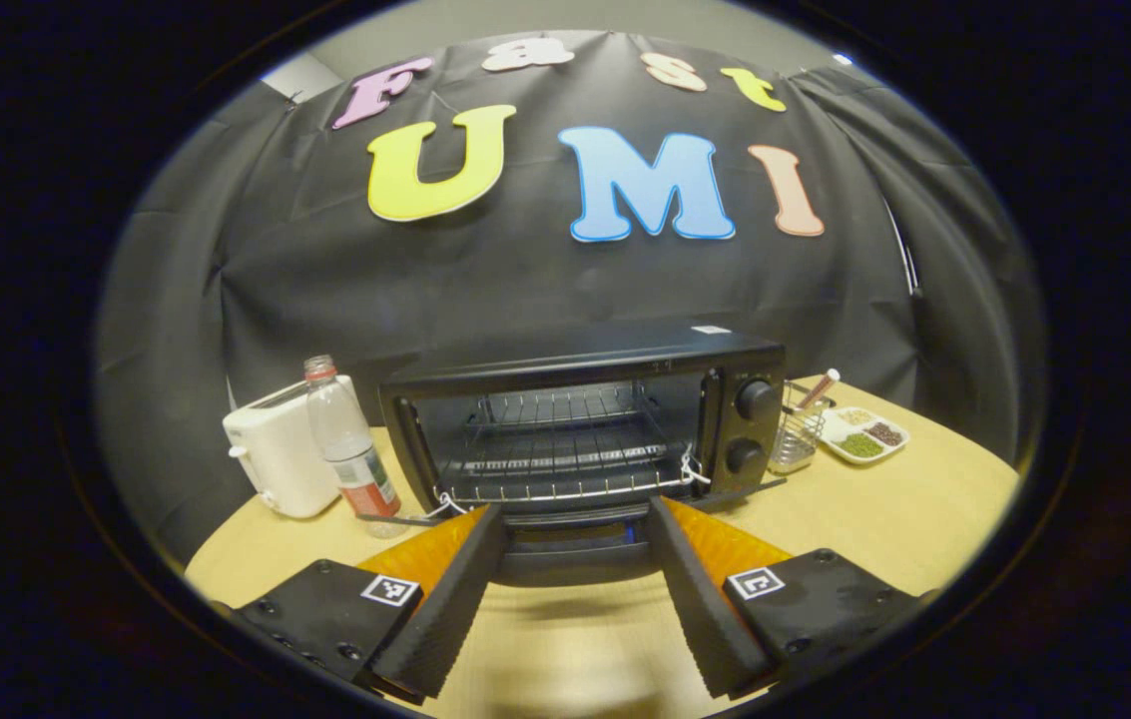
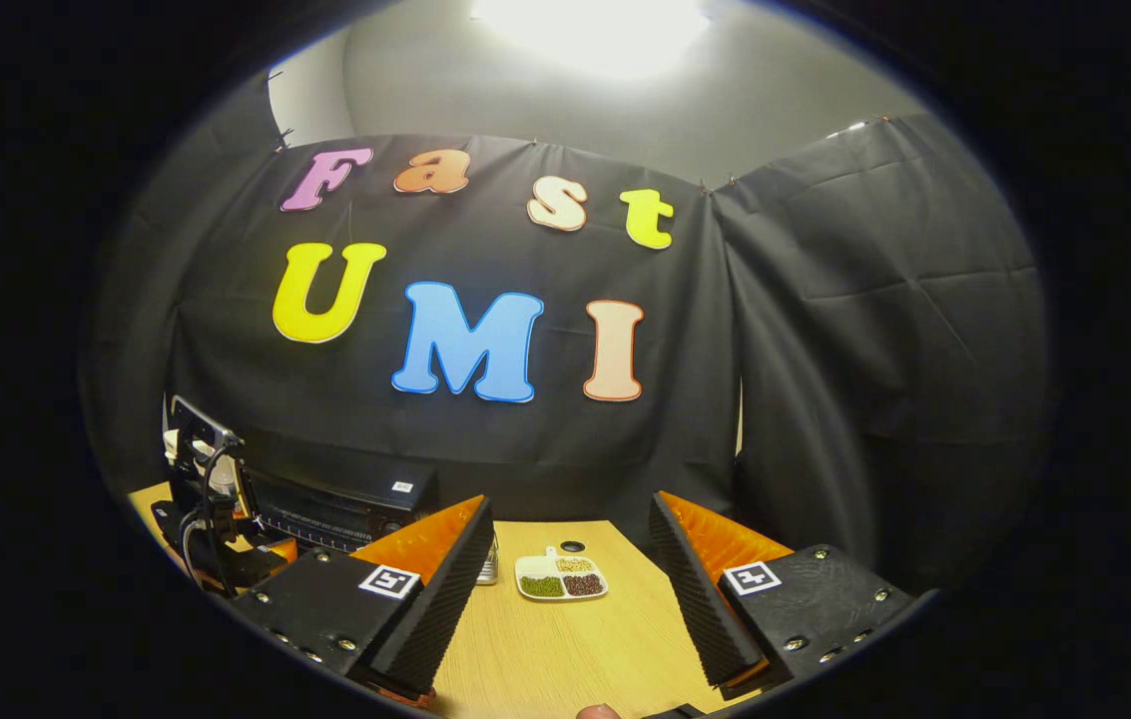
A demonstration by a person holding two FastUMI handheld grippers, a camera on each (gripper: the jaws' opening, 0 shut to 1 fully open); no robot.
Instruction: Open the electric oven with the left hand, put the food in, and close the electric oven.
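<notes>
The electric oven [image 1: 580, 429] is seen near the back edge of the table [image 1: 884, 519], its door [image 1: 575, 544] folded down and 2 wire racks [image 1: 565, 454] exposed inside. The left gripper [image 1: 575, 589] is held in front of the door, fingers spread apart, nothing between them. A toaster [image 1: 281, 454] and a bottle [image 1: 350, 444] are placed left of the oven; a wire basket [image 1: 800, 429] and a sectioned dish [image 1: 862, 434] lie to its right. In the right gripper view, the right gripper [image 2: 570, 599] is held open above the table, the dish ahead between its fingers.
</notes>
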